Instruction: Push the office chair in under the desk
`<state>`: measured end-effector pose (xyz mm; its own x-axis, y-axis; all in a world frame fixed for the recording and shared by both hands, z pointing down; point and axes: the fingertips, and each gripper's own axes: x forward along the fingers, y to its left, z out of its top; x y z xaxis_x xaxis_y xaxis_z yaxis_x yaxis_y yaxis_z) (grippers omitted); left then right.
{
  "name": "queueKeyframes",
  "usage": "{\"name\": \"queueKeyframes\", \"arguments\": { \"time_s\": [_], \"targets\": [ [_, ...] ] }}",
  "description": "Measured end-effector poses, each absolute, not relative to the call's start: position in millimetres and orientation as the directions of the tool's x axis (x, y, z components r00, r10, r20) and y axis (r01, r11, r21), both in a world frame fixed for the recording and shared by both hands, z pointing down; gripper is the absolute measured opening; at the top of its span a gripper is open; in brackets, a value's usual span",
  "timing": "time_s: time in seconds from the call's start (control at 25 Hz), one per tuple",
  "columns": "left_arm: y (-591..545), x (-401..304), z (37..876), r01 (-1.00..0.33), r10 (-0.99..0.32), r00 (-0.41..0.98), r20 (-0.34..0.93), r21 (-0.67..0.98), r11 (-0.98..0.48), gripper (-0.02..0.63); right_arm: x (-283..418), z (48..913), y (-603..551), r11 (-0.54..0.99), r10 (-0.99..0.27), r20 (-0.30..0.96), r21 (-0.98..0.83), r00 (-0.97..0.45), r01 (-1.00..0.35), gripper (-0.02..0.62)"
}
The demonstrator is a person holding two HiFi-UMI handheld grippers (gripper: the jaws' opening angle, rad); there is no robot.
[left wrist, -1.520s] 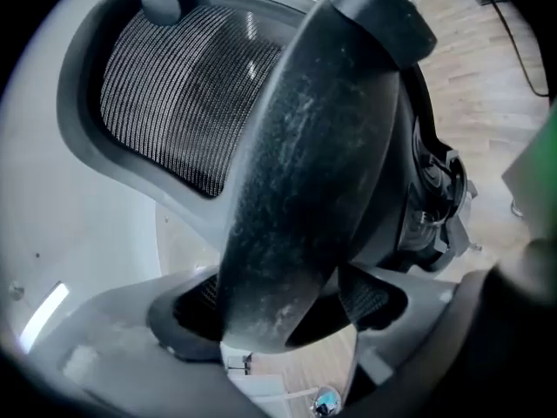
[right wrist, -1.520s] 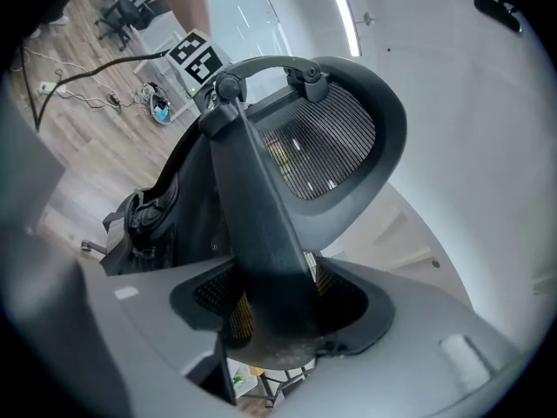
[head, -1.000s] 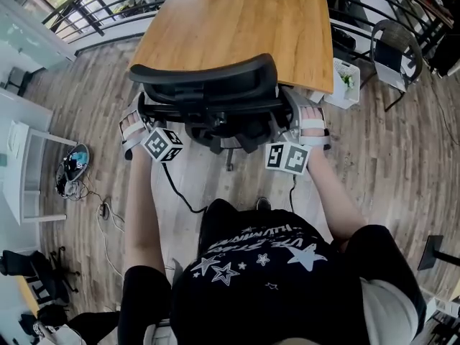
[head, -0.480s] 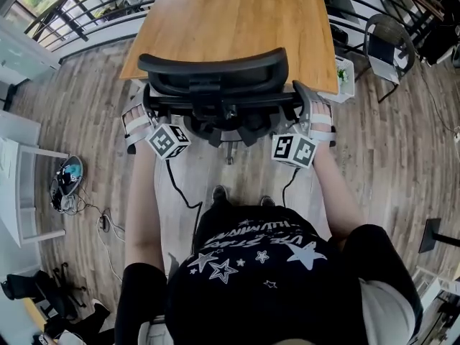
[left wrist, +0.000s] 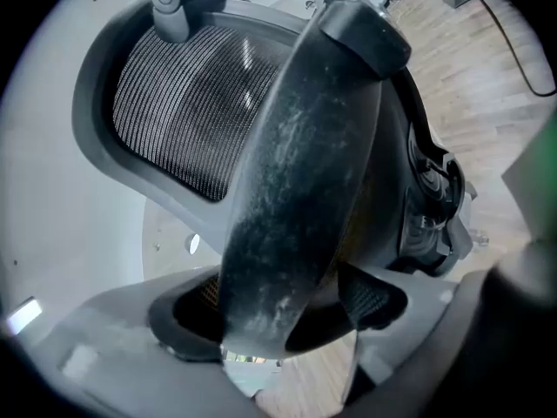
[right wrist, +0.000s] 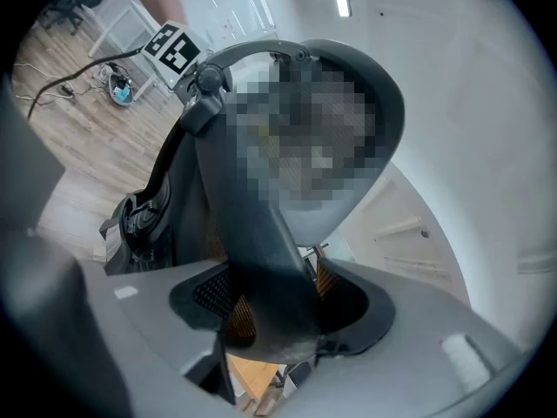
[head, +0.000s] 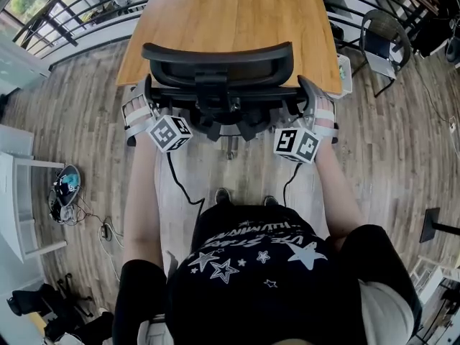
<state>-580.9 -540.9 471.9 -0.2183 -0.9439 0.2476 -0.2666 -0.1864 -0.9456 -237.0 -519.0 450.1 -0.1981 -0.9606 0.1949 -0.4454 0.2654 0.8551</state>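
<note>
office chair (head: 218, 63) at 12 o'clock, backrest level with the near edge of desk (head: 230, 13). left tongs (head: 142, 99) clamped on left armrest (left wrist: 296, 190), right tongs (head: 310, 99) on right armrest (right wrist: 261, 259), jaws about half wide. i judge only a last short push remains.

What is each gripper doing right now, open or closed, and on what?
Left gripper: closed on the chair's left armrest.
Right gripper: closed on the chair's right armrest.

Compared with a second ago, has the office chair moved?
Yes. The chair has rolled forward, toward the desk; it now overlaps the desk's near edge more than it did.
</note>
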Motion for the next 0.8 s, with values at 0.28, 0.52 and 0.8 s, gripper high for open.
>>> {"name": "queueKeyframes", "arguments": {
  "time_s": [0.28,0.52,0.8],
  "targets": [
    [-561,-583,475,-0.263,-0.952,-0.188,0.24,-0.947,-0.186,0.399,-241,454,-536,0.249,-0.967,0.19,0.851,-0.171,-0.462,0.268],
    [-602,-582,458,-0.254,-0.953,-0.174,0.248,-0.946,-0.2,0.399,-239,437,-576,0.255,-0.966,0.203,0.845,-0.16,-0.47,0.27],
    [-620,-590,459,-0.243,-0.954,-0.162,0.25,-0.948,-0.207,0.399,-247,437,-589,0.247,-0.968,0.198,0.85,-0.153,-0.466,0.27]
  ]
}}
